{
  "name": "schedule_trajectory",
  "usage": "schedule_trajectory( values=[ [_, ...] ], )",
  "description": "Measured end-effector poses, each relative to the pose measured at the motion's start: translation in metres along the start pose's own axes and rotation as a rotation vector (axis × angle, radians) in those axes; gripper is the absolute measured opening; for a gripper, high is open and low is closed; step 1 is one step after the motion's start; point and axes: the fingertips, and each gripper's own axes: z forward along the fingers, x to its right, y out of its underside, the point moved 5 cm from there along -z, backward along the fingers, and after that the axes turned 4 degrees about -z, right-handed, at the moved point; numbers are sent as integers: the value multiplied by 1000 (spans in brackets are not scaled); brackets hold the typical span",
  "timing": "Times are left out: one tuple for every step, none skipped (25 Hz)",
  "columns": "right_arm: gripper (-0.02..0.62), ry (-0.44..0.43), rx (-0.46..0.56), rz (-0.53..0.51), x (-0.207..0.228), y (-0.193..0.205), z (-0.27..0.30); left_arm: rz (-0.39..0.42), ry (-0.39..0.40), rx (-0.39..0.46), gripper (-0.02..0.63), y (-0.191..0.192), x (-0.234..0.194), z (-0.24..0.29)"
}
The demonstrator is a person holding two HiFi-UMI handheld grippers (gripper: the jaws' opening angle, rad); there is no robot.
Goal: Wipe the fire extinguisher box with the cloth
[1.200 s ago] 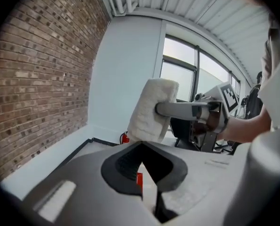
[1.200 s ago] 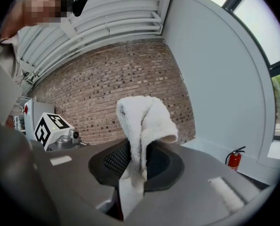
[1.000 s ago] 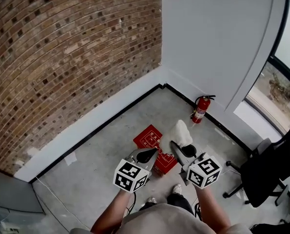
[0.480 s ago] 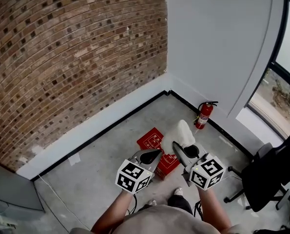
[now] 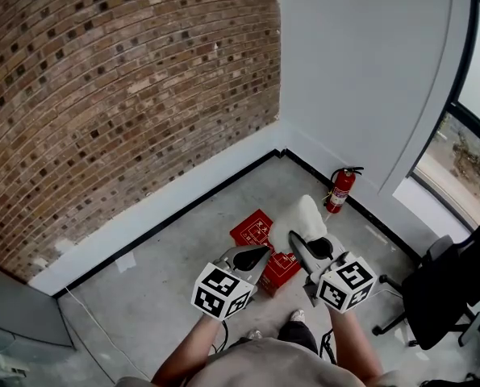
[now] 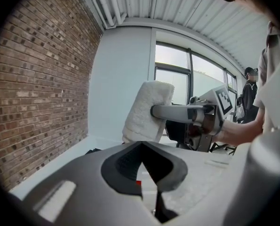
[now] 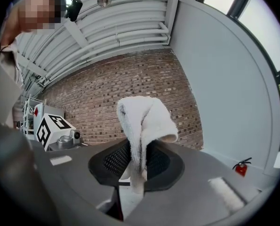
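Observation:
A flat red fire extinguisher box [image 5: 254,232] lies on the concrete floor close to the room's corner. My right gripper [image 5: 293,239] hangs over the box's right side, shut on a white cloth [image 5: 298,218] that stands up folded above its jaws. In the right gripper view the cloth [image 7: 142,121] drapes over the closed jaws of that gripper [image 7: 137,160]. My left gripper [image 5: 254,255] is held above the box's near edge, jaws together with nothing between them. The left gripper view shows its jaws [image 6: 140,159] meeting, with the cloth [image 6: 147,109] just beyond them.
A red fire extinguisher [image 5: 341,189] stands against the white wall on the right. A brick wall [image 5: 118,95] fills the left side. A black office chair [image 5: 449,285] sits at the right, below a window. A person's shoes [image 5: 296,316] show by the box.
The view has drifted slightly, so the box and extinguisher sit a little further right in the frame. Both grippers and the cloth keep the same pose over the box.

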Motion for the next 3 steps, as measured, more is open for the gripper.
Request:
schedule_trajectory(
  values=[
    [87,1,1,-3,0,-1,1,0,0,2,2,-1,-1,0],
    [87,2,3,-5,1,-2,2,0,0,4,2,-2,-2,-1],
    [87,3,4,-7,1,-4,2,0,0,6,2,-3,-2,-2]
  ],
)
